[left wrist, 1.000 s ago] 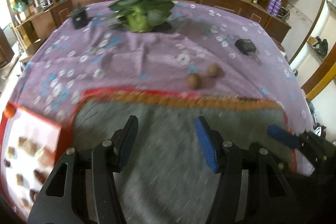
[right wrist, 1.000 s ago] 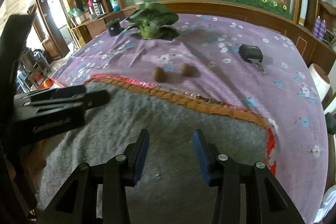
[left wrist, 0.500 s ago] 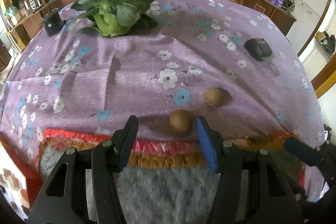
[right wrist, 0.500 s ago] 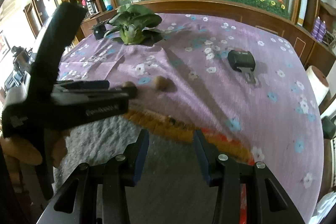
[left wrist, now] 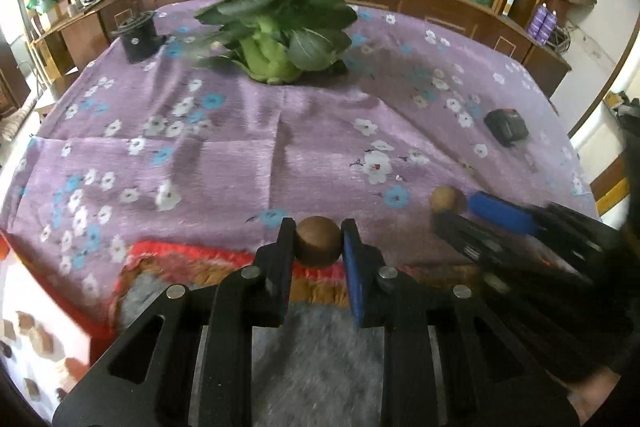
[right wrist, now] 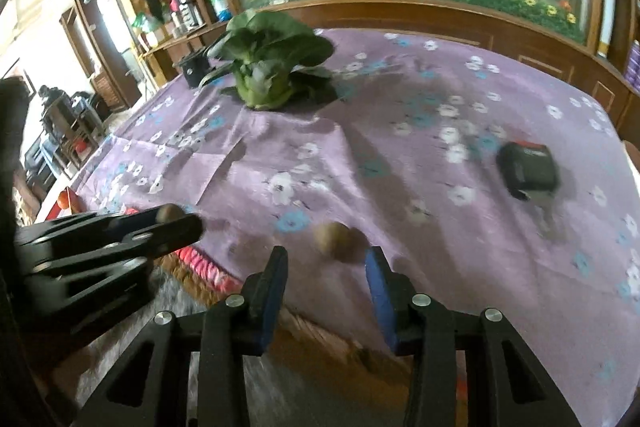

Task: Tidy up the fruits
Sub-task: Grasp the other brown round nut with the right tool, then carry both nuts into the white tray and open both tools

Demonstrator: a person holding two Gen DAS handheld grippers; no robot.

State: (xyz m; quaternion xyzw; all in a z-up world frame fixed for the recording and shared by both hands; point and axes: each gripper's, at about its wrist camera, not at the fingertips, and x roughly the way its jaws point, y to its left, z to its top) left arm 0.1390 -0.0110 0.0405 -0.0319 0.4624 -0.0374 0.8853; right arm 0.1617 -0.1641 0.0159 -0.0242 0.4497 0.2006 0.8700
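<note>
The jaws of the left gripper [left wrist: 318, 242] have just closed and now pinch a round brown fruit [left wrist: 318, 241] between both pads, at the near edge of the purple flowered cloth [left wrist: 240, 155] covering the surface. To the right, the right gripper [right wrist: 326, 269] has its jaws partly apart and closing in, with nothing pressed between them; a second brown fruit [right wrist: 332, 235] lies on the cloth just ahead of their gap. Beyond both fruits, near the far edge of the cloth, sits a leafy green vegetable [left wrist: 276, 27], with a black box [right wrist: 527, 167] off to its right.
</note>
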